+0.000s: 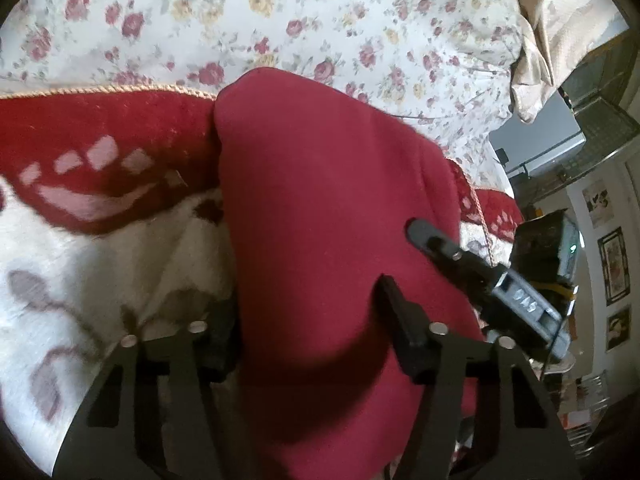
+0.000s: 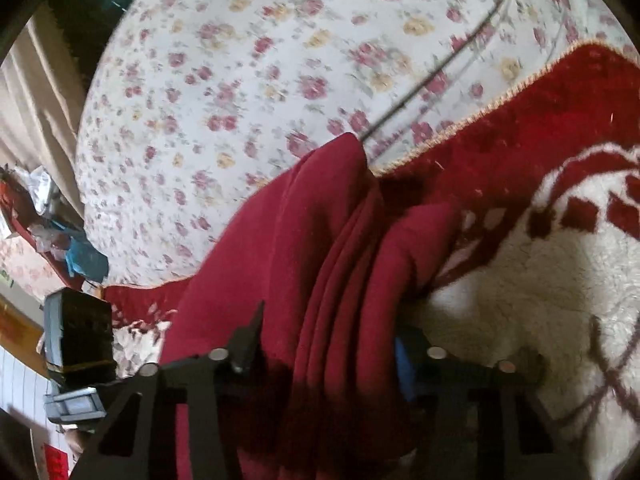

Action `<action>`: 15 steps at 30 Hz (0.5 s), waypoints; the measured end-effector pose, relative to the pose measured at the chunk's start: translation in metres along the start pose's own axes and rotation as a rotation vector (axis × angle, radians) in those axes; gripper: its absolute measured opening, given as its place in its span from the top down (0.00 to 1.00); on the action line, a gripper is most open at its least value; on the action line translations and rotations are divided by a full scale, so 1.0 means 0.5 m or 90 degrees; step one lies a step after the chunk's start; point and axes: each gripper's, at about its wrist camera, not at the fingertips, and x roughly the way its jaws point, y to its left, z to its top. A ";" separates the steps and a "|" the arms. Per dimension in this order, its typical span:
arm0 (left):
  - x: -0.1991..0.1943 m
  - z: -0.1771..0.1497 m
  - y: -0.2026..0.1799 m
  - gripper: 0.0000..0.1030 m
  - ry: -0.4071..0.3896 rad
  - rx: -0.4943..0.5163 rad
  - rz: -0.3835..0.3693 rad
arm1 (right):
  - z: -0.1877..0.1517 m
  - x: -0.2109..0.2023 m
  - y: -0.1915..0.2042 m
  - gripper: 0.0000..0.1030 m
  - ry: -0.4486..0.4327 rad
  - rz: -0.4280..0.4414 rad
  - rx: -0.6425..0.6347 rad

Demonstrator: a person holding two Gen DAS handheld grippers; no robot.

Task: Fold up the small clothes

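A: From the left wrist, how is the dark red garment [image 1: 320, 200] looking?

B: It's hanging in a plain, matte drape with no print showing, lifted over the red-and-white fleece blanket [image 1: 100, 216], with the floral bedsheet [image 1: 320, 20] lying beyond. The left gripper [image 1: 308, 316] is pinching it — cloth is filling the gap between the fingers. The right gripper [image 1: 432, 240] is reaching in at the near right.

A: And the right wrist?

B: Here the right gripper [image 2: 328, 344] is clamping several bunched folds of it [image 2: 320, 240]. I'm judging it soft, light and limp — likely sagging wherever it's unsupported, so gripping at edges or corners seems best.
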 end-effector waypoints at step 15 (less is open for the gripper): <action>-0.271 -0.220 -0.024 0.44 -0.052 0.005 0.100 | -0.162 -0.050 0.178 0.56 0.087 0.110 -0.025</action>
